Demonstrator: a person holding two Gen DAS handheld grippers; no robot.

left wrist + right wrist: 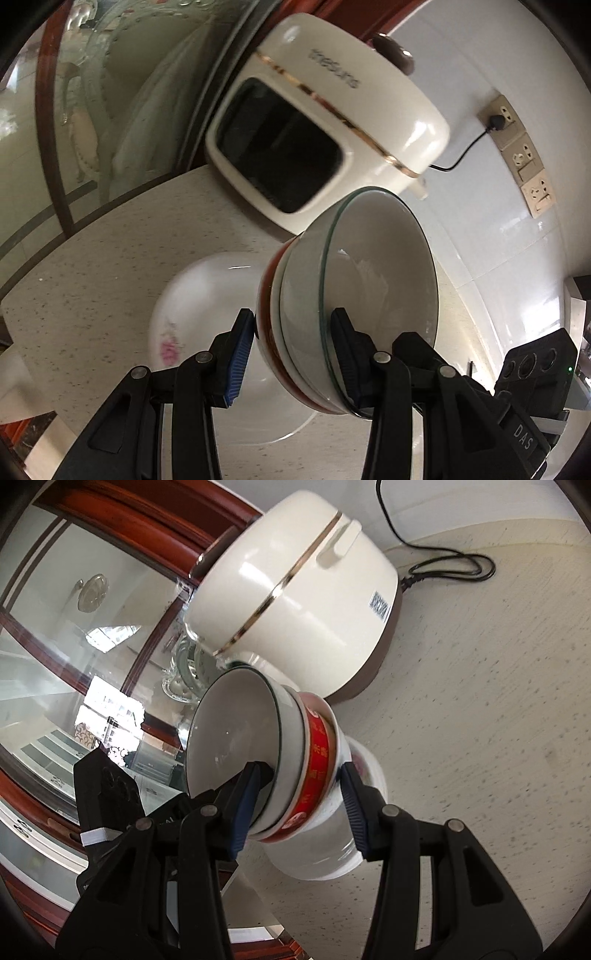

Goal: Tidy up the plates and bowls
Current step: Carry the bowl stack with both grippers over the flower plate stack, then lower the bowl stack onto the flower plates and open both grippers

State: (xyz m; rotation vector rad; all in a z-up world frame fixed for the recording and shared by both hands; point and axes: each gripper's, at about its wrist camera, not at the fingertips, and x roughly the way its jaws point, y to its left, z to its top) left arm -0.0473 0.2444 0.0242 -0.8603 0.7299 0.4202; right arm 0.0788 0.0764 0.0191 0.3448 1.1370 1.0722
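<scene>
Two bowls, one stack: a grey-white ceramic bowl with a dark green rim (pixel 373 295) sits nested inside a white bowl with a red lettered band (pixel 317 768), and the pair is up off the counter, tipped on its side.
Left gripper (pixel 291 354): jaws clamped on the stack, one blue ribbed pad outside against the red-banded wall, the other inside against the green-rimmed bowl's inner face.
Right gripper (pixel 303 805): same story from the opposite side, jaws clamped on both walls at once, one pad inside the bowl, one outside.
Why two grips: pinching through both walls from opposite sides looks meant to keep the nested bowls from sliding apart while tilted.
Below the jaws: a white round plate with a pink flower print (pixel 207 332) lies flat on the speckled beige stone counter (pixel 92 280), right under the stack, which hangs clear of it.
Beyond the jaws: a cream rice cooker with a gold trim line (pixel 332 110) stands on the counter, its black cord (pixel 443 565) trailing behind; a glass-fronted red wood cabinet (pixel 74 627) is alongside.
Likely aim: the plate seems the landing spot, bowls on top.
Watch for: glazed walls are slick, so a slip is possible.
</scene>
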